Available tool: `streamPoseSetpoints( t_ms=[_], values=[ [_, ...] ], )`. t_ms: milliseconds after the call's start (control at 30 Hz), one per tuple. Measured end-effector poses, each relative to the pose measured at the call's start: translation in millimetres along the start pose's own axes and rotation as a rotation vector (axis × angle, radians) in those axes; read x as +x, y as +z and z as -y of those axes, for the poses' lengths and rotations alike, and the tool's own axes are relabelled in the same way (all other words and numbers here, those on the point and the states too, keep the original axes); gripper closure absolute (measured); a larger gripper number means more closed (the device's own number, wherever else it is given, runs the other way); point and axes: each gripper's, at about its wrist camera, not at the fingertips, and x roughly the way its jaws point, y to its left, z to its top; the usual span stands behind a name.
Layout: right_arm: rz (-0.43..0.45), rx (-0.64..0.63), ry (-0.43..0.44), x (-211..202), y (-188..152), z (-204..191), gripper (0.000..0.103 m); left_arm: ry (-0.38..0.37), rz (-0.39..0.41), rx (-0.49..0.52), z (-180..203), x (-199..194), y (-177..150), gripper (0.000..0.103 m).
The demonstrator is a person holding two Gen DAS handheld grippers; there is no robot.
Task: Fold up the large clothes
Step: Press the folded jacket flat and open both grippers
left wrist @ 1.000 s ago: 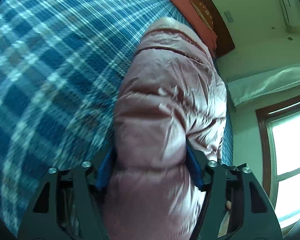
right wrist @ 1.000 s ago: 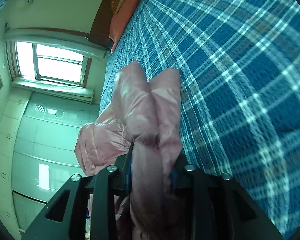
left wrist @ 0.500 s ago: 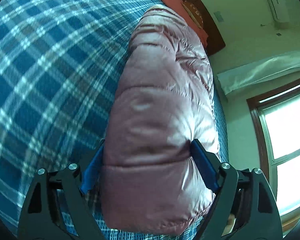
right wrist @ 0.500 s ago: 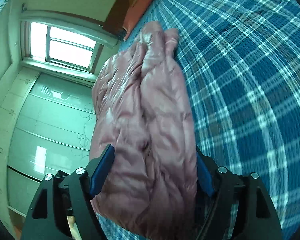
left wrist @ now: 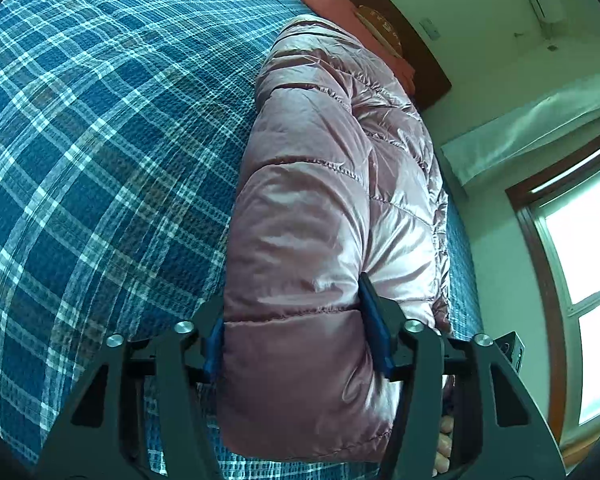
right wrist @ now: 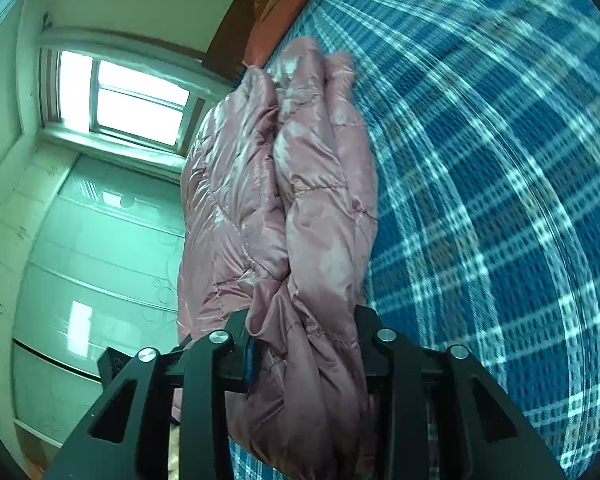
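A shiny pink puffer jacket [left wrist: 320, 184] lies in a thick folded bundle along the right side of the blue plaid bed [left wrist: 100, 140]. My left gripper [left wrist: 296, 336] has its jaws closing, and the blue pads press into the near end of the bundle from both sides. In the right wrist view the same jacket [right wrist: 292, 184] is bunched into creased folds near the bed's left edge. My right gripper [right wrist: 304, 352] is also closing, with a gathered wad of the jacket squeezed between its jaws.
The plaid bed [right wrist: 480, 160] stretches far beyond the jacket. An orange-red pillow [left wrist: 332, 4] lies against the dark wooden headboard [left wrist: 420, 64]. A bright window [right wrist: 132, 96] and pale cabinets [right wrist: 80, 260] stand past the bed's edge. A person's fingers [left wrist: 444, 436] show under the left gripper.
Both grippers' jaws spread wider around the jacket half a second ago and have since narrowed onto it. The jacket now lies stretched along the bed rather than hanging bunched.
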Motion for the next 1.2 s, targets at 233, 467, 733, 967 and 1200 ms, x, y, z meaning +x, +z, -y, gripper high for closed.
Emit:
streamPoseSetpoints(
  t_ms=[233,467,733,967,1200],
  values=[
    [0.019,-0.022,-0.011,-18,-8,4,0.051,0.023,0.007,0.034,6,-14,-3,0.041],
    [0.015,-0.002,0.006,-30,-23,10,0.074,0.024,0.019,0.095,14,-21,-12,0.055],
    [0.010,0.017,0.017,-39,-31,18,0.074,0.044,0.014,0.093,12,-21,-17,0.048],
    [0.032,0.036,-0.007,-58,-40,28,0.061,0.125,0.063,0.151,19,-35,-20,0.037],
    [0.062,0.020,-0.087,-85,-49,32,0.049,0.191,0.073,0.160,17,-39,-22,0.027]
  ],
)
